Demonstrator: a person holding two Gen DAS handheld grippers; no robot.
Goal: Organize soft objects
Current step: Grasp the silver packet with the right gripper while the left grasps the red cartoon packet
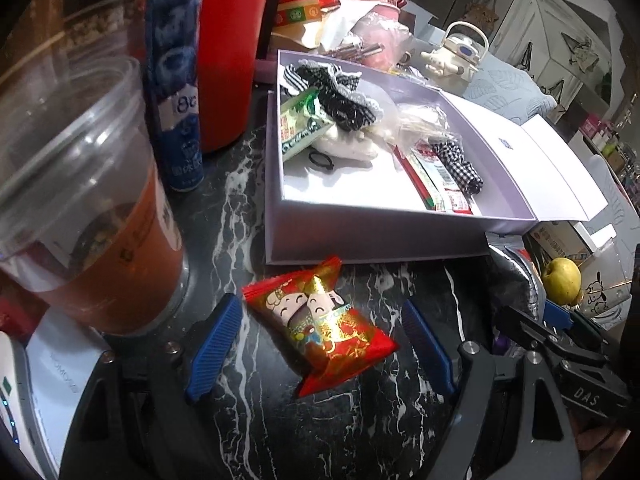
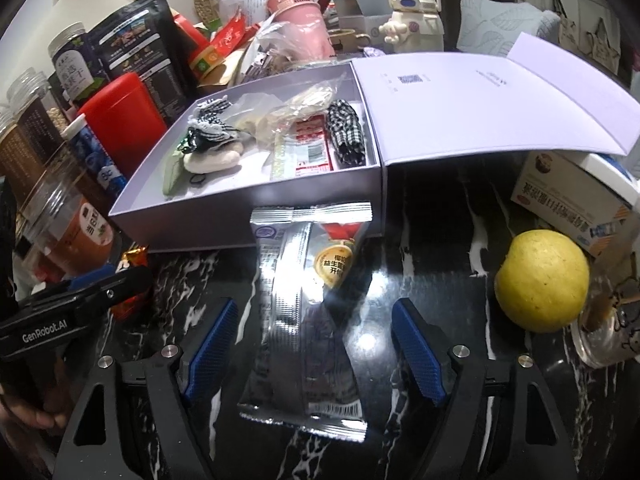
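Left wrist view. At 9 o'clock, a clear plastic cup (image 1: 84,208) with brown contents stands on the black marble table (image 1: 256,216). Just beside it, toward 11 o'clock, a blue tube (image 1: 176,92), then a red canister (image 1: 228,48). Left gripper (image 1: 320,350) is spread wide; its blue pads (image 1: 216,344) flank a red candy packet (image 1: 320,328) lying flat at 6 o'clock, neither pad touching it. At 1 o'clock from the packet, an open lavender box (image 1: 360,236) holds black-and-white scrunchies (image 1: 340,92), a green packet, a black hair tie (image 1: 322,160), a white soft item and a gingham cloth (image 1: 460,164). At 3 o'clock, a yellow apple (image 1: 562,280).

Right wrist view. At 9 o'clock, the other gripper's black body shows, held by a hand (image 2: 24,408). Right gripper (image 2: 316,356) is also spread; between its pads (image 2: 420,356) lies a silver foil sachet (image 2: 308,312), flat on the table, gaps on both sides. The sachet's far end is just beside the box's front wall at 12 o'clock. The box lid (image 2: 500,100) lies folded open toward 1 o'clock. The apple sits at 3 o'clock, with a medicine carton (image 2: 576,200) behind it.
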